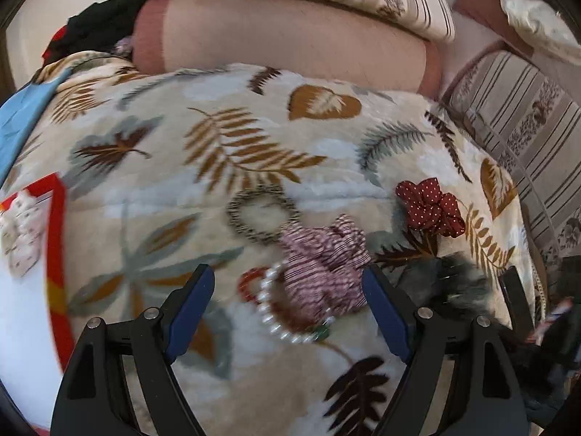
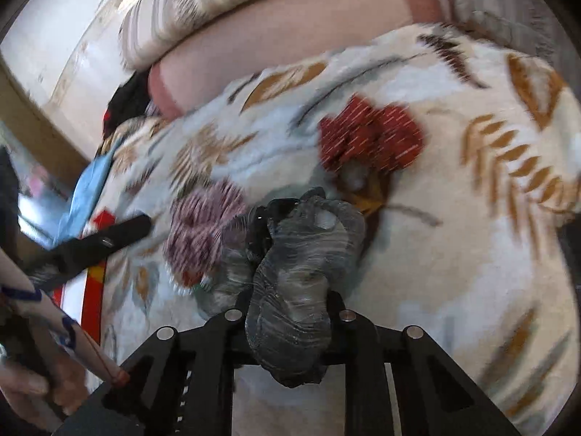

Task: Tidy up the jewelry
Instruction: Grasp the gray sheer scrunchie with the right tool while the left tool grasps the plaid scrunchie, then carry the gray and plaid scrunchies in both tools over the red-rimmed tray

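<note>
My left gripper (image 1: 287, 279) is open, its blue fingers either side of a pink striped scrunchie (image 1: 323, 258) and a white pearl bracelet (image 1: 287, 312) on the leaf-print blanket (image 1: 225, 145). A red bead bracelet (image 1: 250, 283) lies under the pearls. A leopard-print hair tie (image 1: 261, 214) and a red dotted scrunchie (image 1: 430, 207) lie further away. My right gripper (image 2: 290, 298) is shut on a grey-black scrunchie (image 2: 297, 272) and holds it above the blanket; that scrunchie shows blurred in the left wrist view (image 1: 454, 283). The pink scrunchie (image 2: 203, 229) and red scrunchie (image 2: 370, 138) also show in the right wrist view.
A red-edged box (image 1: 54, 247) with a pale scrunchie (image 1: 21, 232) in it sits at the left. A pink bolster (image 1: 290, 47) and striped cushions (image 1: 526, 127) border the blanket at the back and right. A blue cloth (image 1: 21, 116) lies far left.
</note>
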`<state>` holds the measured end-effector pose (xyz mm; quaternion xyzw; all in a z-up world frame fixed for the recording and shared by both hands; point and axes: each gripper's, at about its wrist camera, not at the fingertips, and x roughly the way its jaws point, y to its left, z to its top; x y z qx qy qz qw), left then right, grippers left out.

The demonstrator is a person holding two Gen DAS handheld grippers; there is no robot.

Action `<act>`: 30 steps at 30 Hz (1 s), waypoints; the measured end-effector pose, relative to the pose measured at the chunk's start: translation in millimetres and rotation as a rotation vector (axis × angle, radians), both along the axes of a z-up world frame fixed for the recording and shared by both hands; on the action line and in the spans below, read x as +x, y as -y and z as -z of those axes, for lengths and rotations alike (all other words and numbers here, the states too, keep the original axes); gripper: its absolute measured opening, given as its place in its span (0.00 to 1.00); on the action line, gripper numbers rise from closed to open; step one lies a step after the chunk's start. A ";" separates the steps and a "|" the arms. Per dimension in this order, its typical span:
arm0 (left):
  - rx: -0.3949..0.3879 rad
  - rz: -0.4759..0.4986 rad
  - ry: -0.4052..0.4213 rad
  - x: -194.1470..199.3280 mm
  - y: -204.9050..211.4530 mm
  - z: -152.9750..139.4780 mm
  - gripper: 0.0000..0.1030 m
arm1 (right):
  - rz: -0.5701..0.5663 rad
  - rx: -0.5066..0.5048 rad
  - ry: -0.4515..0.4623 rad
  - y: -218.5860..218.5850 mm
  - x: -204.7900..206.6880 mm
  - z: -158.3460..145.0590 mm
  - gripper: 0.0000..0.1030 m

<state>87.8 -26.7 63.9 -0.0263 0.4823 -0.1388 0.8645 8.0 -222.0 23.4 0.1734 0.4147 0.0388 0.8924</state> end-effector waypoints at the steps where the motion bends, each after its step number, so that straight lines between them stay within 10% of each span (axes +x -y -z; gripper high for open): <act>1: 0.004 0.009 -0.003 2.5 5.9 2.8 0.80 | 0.028 -0.001 0.011 6.3 -2.8 -3.9 0.19; 6: 0.072 0.031 -0.006 12.8 39.6 18.5 0.80 | 0.141 0.088 0.029 40.0 -13.7 -12.3 0.19; 12: 0.130 0.052 0.013 13.5 59.2 34.2 0.07 | 0.150 0.117 0.047 44.9 -16.2 -18.8 0.20; 23: 0.022 0.000 0.221 -64.9 -19.3 -32.4 0.07 | 0.026 0.110 0.145 13.4 -31.4 -39.8 0.19; 30: 0.097 -0.074 0.316 -122.9 -60.6 -13.8 0.07 | -0.120 0.044 0.174 -33.2 -48.5 -40.3 0.19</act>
